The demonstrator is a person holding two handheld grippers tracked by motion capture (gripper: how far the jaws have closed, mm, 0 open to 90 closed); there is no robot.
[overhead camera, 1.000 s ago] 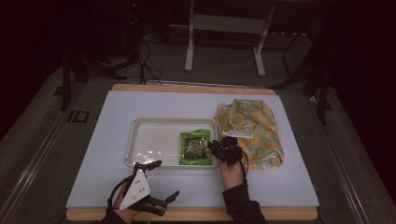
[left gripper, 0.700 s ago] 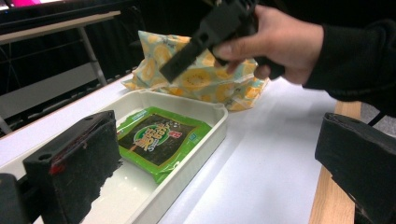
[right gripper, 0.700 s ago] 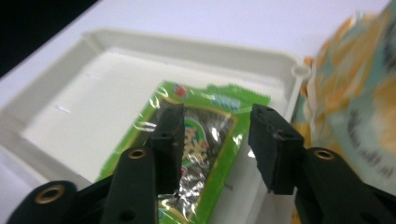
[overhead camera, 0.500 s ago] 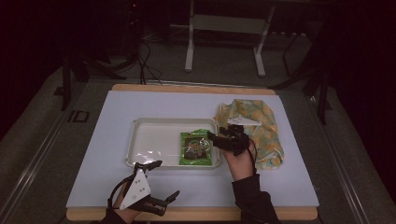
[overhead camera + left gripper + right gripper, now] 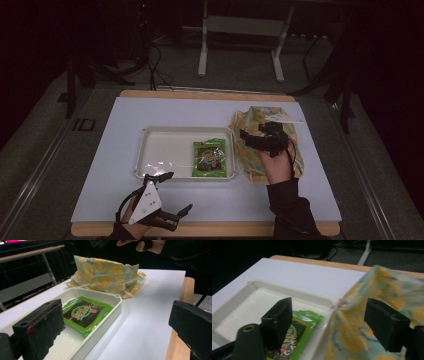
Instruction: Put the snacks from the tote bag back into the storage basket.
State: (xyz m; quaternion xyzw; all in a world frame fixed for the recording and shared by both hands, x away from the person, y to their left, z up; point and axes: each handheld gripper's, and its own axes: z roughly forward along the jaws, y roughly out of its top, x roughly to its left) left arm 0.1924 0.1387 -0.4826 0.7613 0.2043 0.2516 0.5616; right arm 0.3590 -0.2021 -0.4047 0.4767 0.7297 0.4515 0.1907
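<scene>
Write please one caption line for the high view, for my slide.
Green snack packet lies in the white tray; the right gripper, jaws open and empty, hovers above the yellow-patterned bag.

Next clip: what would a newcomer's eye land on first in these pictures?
The bright green snack packet stands out first, lying flat at the right end of the white tray in the middle of the table. Just right of the tray sits a crumpled yellow-patterned bag, with the right claw above it, jaws just opened and nothing between them. The left claw rests open near the table's front edge.
</scene>
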